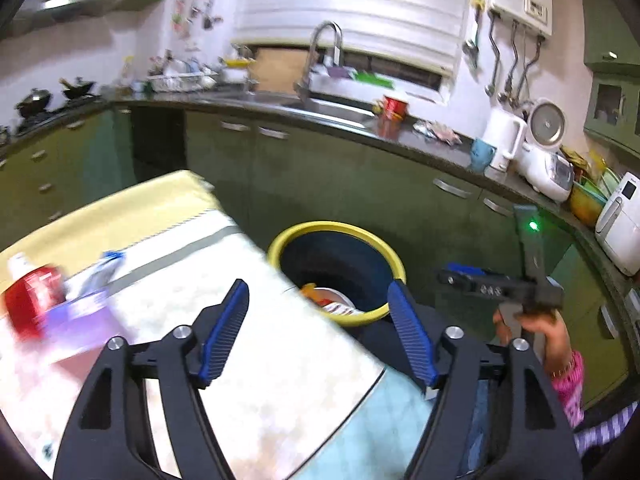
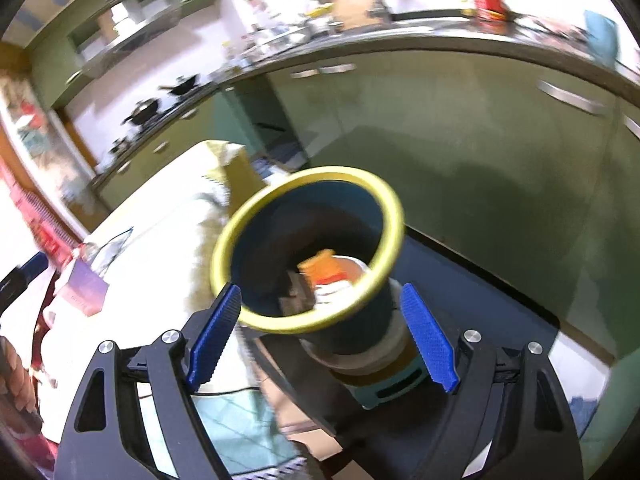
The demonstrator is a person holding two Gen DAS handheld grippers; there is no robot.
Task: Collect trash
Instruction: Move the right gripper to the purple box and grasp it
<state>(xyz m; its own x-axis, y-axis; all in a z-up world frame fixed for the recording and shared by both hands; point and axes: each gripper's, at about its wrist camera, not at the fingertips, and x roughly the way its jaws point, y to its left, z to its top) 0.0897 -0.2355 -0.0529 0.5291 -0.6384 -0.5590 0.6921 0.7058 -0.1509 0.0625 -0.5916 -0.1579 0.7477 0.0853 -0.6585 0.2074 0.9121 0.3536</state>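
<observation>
- Leftmost on the table (image 1: pixel 280 360), a red can (image 1: pixel 30 304) lies blurred beside a purple packet (image 1: pixel 80 320) and a crumpled blue-and-white wrapper (image 1: pixel 104 270); all three rest on the pale tabletop.
- Just past the table's edge stands the trash bin (image 1: pixel 340 268), dark blue with a yellow rim, already holding an orange-and-white container (image 2: pixel 332 276).
- Behind it run green cabinets (image 1: pixel 320 176) under a dark counter with a sink (image 1: pixel 336 104), kettle (image 1: pixel 502 140) and rice cooker (image 1: pixel 548 160).
- Both tongs are wide apart and hold nothing: the left gripper (image 1: pixel 320 332) hovers over the table edge, the right gripper (image 2: pixel 324 336) frames the bin.
- Farthest right in the left view, the person's right hand (image 1: pixel 536 328) grips its handle.
</observation>
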